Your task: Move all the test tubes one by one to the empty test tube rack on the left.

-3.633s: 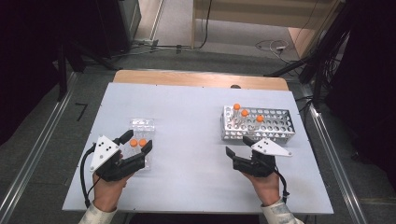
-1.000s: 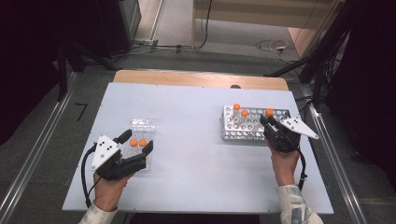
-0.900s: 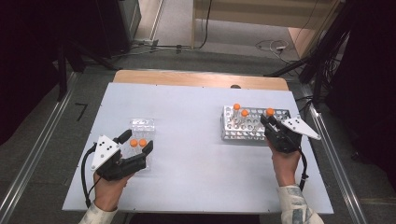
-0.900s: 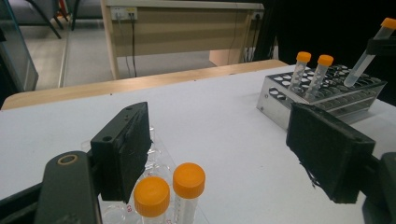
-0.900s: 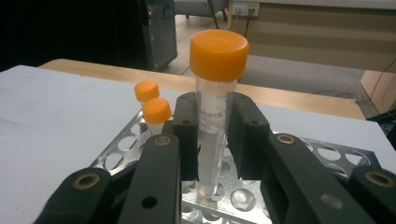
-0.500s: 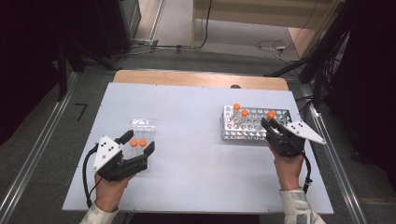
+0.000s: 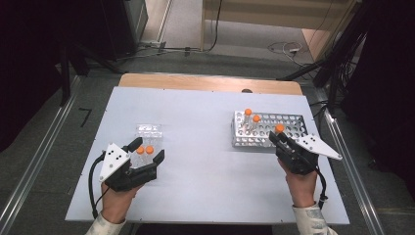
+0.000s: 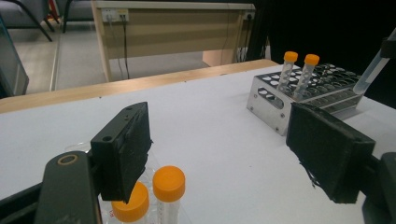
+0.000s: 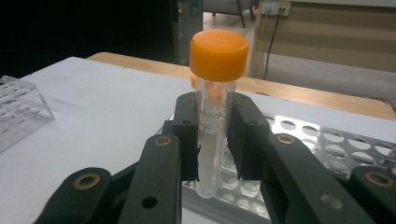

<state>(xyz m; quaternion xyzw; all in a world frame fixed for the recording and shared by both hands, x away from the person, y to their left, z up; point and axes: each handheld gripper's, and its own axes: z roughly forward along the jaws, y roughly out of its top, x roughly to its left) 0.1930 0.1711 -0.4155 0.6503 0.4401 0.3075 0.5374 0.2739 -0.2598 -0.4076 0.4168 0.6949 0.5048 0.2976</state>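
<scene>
5 orange-capped tubes are counted: 2 stand in the metal rack, 2 in the clear rack, and 1 tube is held off the table. It is pinched upright between the jaws of the right gripper, just above the metal rack's near edge. The left gripper is spread wide around the clear rack's 2 tubes, touching neither.

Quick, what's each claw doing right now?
Left claw: open, holding nothing.
Right claw: closed on an orange-capped tube.
</scene>
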